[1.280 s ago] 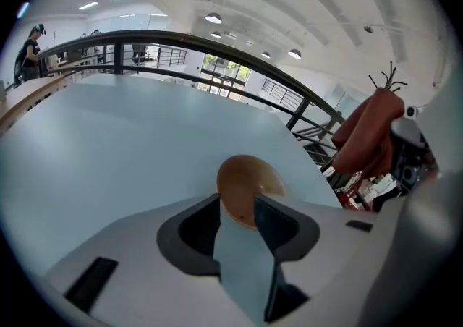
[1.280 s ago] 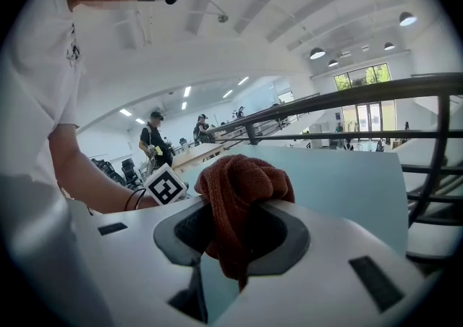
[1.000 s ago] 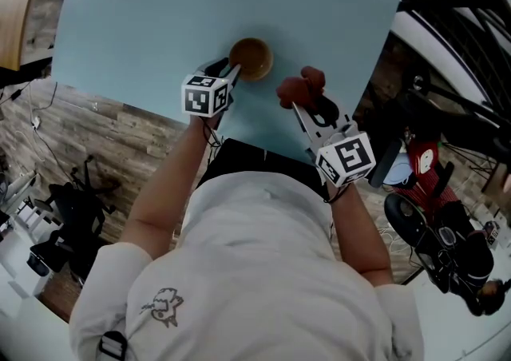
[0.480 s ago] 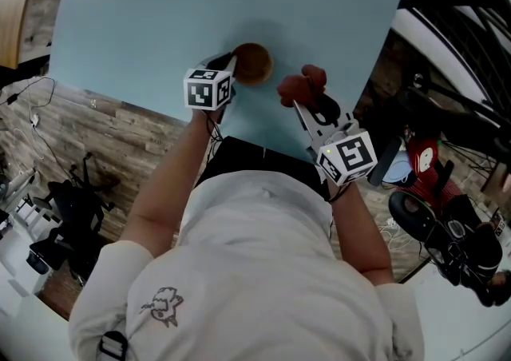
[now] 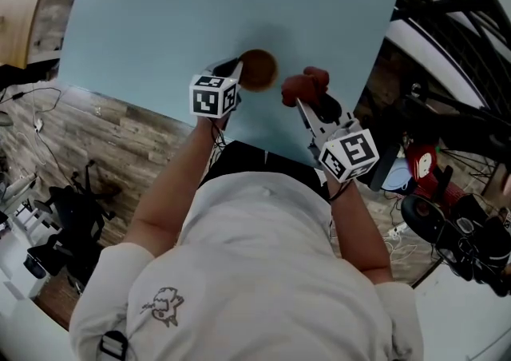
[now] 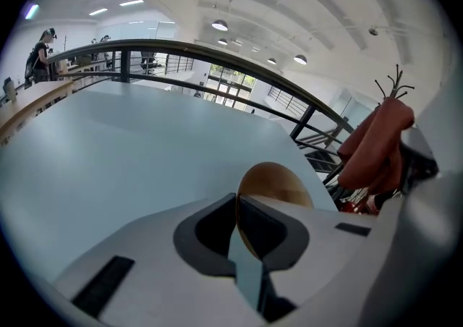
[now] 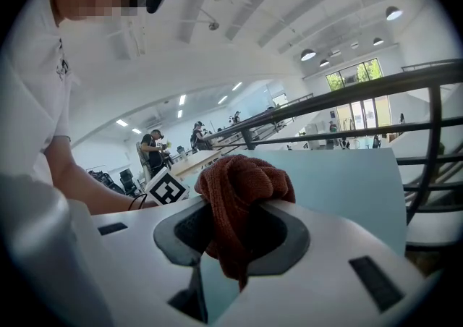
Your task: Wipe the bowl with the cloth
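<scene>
left gripper (image 6: 237, 226) jaws closing on left rim of bowl (image 5: 259, 69) | bowl mouth up | right gripper (image 7: 233, 242) clamped on bunched cloth (image 7: 242, 189), right of bowl

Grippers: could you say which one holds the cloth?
The right gripper, with the cloth between its jaws; the left gripper is closing its jaws on the bowl.

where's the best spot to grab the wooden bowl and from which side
Take the bowl by its thin rim, coming from the person's left side: the wall is slim enough to slip between jaws, one inside, one outside. The left claw is closing on that rim now.
</scene>
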### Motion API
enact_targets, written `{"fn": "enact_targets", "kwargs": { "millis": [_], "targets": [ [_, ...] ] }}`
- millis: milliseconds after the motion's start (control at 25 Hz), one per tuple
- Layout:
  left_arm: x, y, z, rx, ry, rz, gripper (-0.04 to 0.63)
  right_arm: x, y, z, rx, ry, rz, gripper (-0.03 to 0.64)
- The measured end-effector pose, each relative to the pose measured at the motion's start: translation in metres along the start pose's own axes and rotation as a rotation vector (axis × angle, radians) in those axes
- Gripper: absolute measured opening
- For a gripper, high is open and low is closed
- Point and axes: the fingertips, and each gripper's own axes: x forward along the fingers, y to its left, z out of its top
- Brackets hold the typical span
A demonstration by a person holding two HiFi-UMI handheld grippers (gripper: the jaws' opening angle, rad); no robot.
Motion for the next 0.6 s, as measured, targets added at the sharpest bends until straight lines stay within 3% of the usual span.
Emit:
{"fn": "enact_targets", "kwargs": {
  "millis": [320, 600],
  "targets": [
    [-0.036, -0.053, 0.043, 0.039, -0.115, -0.06, 0.025, -0.012, 0.018, 0.024, -0.058, -0.049, 0.006, 0.124],
    [-0.078, -0.087, 0.093, 0.137, -0.24, -0.07, 0.025, -0.005, 0.039, 0.068, -0.207, -0.084, -0.066, 0.124]
  ]
}}
